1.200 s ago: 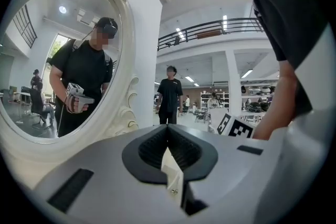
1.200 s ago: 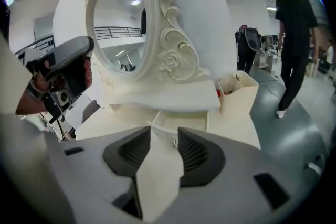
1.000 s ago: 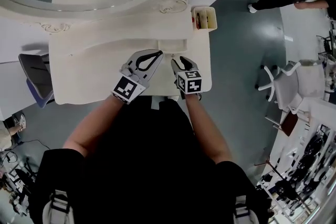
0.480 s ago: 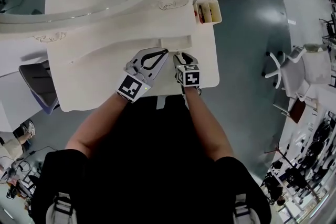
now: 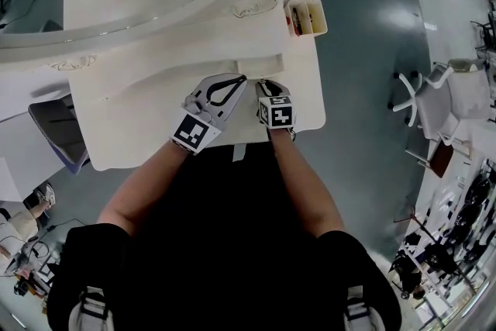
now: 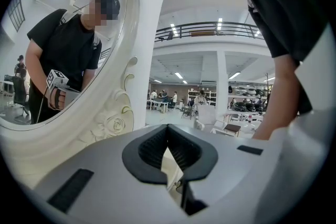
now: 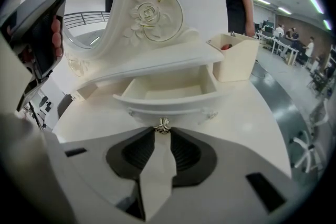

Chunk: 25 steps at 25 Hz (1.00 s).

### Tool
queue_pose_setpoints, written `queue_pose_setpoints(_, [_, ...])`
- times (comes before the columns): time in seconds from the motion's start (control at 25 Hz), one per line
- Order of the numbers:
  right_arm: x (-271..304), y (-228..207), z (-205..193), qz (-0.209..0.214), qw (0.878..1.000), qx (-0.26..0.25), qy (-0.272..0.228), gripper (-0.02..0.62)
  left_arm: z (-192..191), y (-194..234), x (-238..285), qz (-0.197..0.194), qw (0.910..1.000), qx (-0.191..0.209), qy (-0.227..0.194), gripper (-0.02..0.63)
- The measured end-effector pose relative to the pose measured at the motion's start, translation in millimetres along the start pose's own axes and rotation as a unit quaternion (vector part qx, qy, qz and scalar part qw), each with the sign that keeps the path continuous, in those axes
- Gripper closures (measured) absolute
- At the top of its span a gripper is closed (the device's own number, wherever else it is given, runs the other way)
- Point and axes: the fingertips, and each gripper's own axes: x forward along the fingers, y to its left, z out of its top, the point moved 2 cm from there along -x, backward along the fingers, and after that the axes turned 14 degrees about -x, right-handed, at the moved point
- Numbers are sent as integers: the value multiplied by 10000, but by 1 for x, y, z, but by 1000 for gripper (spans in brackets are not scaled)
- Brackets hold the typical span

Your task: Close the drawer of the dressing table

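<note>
Both grippers have sunk slightly over the cream-white carved dressing table [image 5: 139, 128]. Your left gripper [image 5: 240, 78] has its fingers together, empty. Your right gripper [image 5: 267, 85], jaws just closing, pinches the small gilt knob [image 7: 163, 125] of the shallow cream drawer [image 7: 168, 93], which stands pulled out.

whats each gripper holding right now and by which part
The right gripper, its jaws just closing, pinches the small metal knob on the front of the open drawer between its fingertips. The left gripper is shut on nothing.
</note>
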Motion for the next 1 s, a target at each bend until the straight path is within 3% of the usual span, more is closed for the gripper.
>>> queue_pose_setpoints(1.0, [10,-15,30,-79,9999,59,-108,499,2,11,4,76,9999,-65,-55,612])
